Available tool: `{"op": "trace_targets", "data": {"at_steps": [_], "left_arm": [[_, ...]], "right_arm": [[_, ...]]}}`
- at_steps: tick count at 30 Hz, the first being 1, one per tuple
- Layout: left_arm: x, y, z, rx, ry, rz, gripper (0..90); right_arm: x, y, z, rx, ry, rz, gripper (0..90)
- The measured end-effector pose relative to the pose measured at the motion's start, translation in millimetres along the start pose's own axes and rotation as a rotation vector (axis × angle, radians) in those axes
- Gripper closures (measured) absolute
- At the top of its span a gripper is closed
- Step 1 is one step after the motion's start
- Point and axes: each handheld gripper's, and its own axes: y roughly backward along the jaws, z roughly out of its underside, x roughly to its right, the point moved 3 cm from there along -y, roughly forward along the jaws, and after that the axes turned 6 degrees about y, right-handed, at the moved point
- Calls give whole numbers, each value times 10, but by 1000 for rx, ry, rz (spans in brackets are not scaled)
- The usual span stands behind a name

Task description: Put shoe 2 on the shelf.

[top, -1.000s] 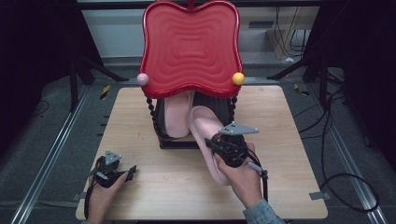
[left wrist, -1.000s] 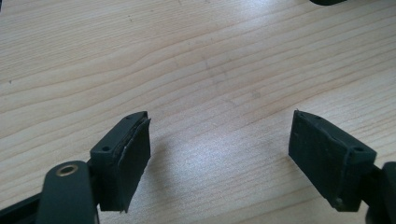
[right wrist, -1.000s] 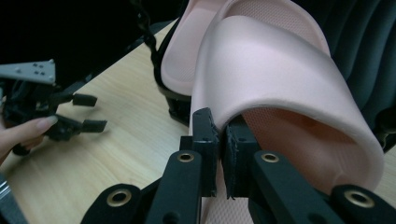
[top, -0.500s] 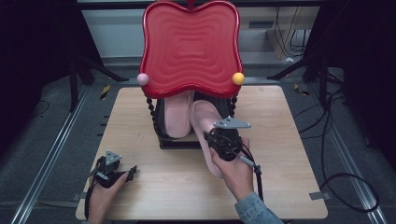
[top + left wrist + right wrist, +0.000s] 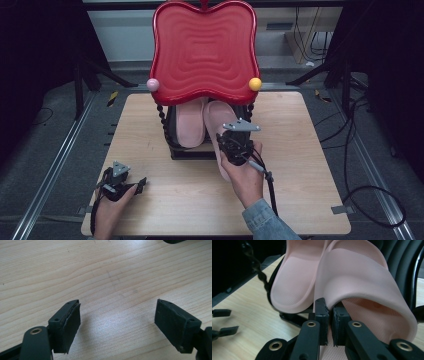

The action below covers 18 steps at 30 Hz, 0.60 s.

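Two pink slippers lie side by side on a black rack [image 5: 173, 144] under a red wavy top [image 5: 204, 50]. The left slipper [image 5: 190, 125] [image 5: 294, 282] rests there untouched. My right gripper [image 5: 228, 139] [image 5: 329, 310] is shut on the edge of the strap of the right slipper [image 5: 216, 115] [image 5: 359, 277], whose heel end sticks out over the table toward me. My left gripper [image 5: 140, 183] [image 5: 117, 317] rests low over the wooden table [image 5: 100, 270] at the front left, jaws wide open with nothing between them.
A pink ball [image 5: 152, 84] and a yellow ball [image 5: 255, 84] sit at the red top's lower corners, above black beaded posts [image 5: 162, 120]. The table [image 5: 310, 150] has bare wood left and right of the rack. Cables [image 5: 370, 200] lie on the floor at the right.
My right gripper has moved toward the rack with the right slipper, which has swung from a slant to lie nearly parallel beside the other one. The left gripper has stayed put.
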Motion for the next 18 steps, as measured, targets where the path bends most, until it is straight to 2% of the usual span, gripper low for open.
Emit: {"op": "trace_targets", "data": {"at_steps": [8, 11, 18], "left_arm": [[3, 1, -2, 1, -2, 1, 203], [5, 0, -4, 1, -2, 2, 203], [14, -2, -7, 3, -3, 5, 202]], "right_arm": [[-2, -149, -50, 6, -15, 58, 850], [-2, -242, -73, -6, -21, 68, 848], [-34, -433, -161, 3, -30, 97, 830]]}}
